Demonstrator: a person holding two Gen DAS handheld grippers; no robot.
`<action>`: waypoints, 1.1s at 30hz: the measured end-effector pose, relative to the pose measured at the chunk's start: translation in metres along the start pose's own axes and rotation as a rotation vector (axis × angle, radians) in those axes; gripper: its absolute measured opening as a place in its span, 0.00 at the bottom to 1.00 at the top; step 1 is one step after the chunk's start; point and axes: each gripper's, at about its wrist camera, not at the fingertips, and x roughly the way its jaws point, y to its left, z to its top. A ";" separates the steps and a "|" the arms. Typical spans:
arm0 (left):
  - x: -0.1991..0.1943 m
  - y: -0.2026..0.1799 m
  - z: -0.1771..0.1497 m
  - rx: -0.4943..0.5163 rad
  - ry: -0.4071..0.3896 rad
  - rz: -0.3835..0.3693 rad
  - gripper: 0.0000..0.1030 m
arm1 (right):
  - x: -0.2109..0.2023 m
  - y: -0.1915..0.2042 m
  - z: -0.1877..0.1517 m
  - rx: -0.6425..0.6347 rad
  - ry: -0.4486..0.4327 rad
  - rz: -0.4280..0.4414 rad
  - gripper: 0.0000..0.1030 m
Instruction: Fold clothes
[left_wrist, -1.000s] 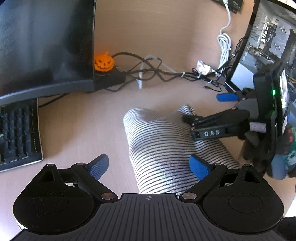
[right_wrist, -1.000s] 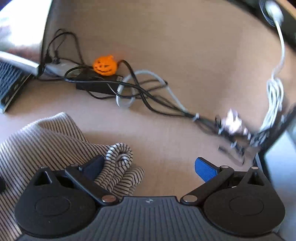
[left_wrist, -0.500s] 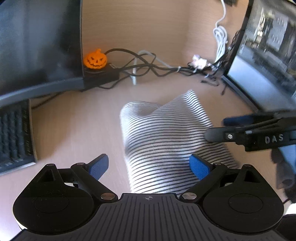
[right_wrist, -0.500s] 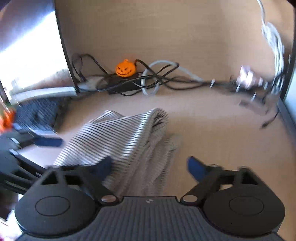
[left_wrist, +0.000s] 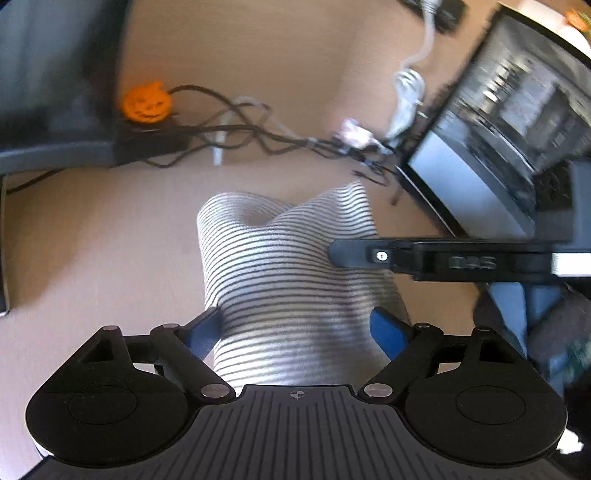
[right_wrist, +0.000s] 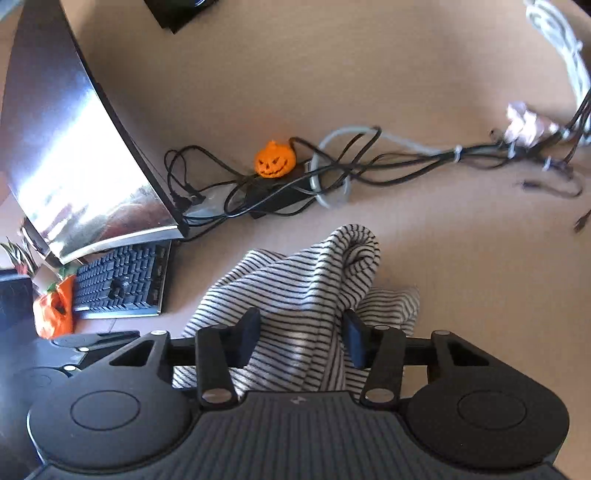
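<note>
A wooden tabletop (right_wrist: 461, 258) is being crowded along its back edge. One orange pumpkin figure (right_wrist: 275, 159) is being seen on a black power brick (right_wrist: 280, 195), amid a tangle of black and grey cables (right_wrist: 369, 166) running off to the right. A curved monitor (right_wrist: 66, 147) is standing at the left with one keyboard (right_wrist: 122, 280) below it, and a second orange object (right_wrist: 53, 306), too blurred to be told apart, is lying beside the keyboard. In the left wrist view another screen (left_wrist: 509, 122) is leaning at the right, just beside the cloth's far corner.

One striped cloth (right_wrist: 295, 295), white with thin dark lines, is lying in the middle of the tabletop, bunched and partly lifted, with a rolled fold standing up at its far end.

Two tools are being counted. The right tool (right_wrist: 301, 336) is being held partly closed around a gathered ridge of the cloth; its two dark pads are pressing against the fabric from either side, so the cloth is being pinched loosely between them. In the left wrist view the same tool is being seen from the side, reaching in from the right over the cloth.

The left tool (left_wrist: 297, 328) is being held wide apart, its blue pads (left_wrist: 388, 332) straddling the near end of the cloth; whether the pads are touching the fabric cannot be told.
</note>
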 end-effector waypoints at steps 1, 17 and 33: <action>0.000 0.003 -0.001 -0.009 0.005 0.001 0.89 | 0.000 -0.002 -0.004 -0.040 0.004 -0.061 0.48; 0.022 -0.024 -0.015 0.081 0.075 0.046 0.88 | -0.023 -0.026 -0.032 0.148 0.092 -0.020 0.85; -0.070 0.035 -0.064 -0.065 -0.040 0.291 0.83 | 0.048 0.081 -0.044 -0.012 0.218 0.228 0.86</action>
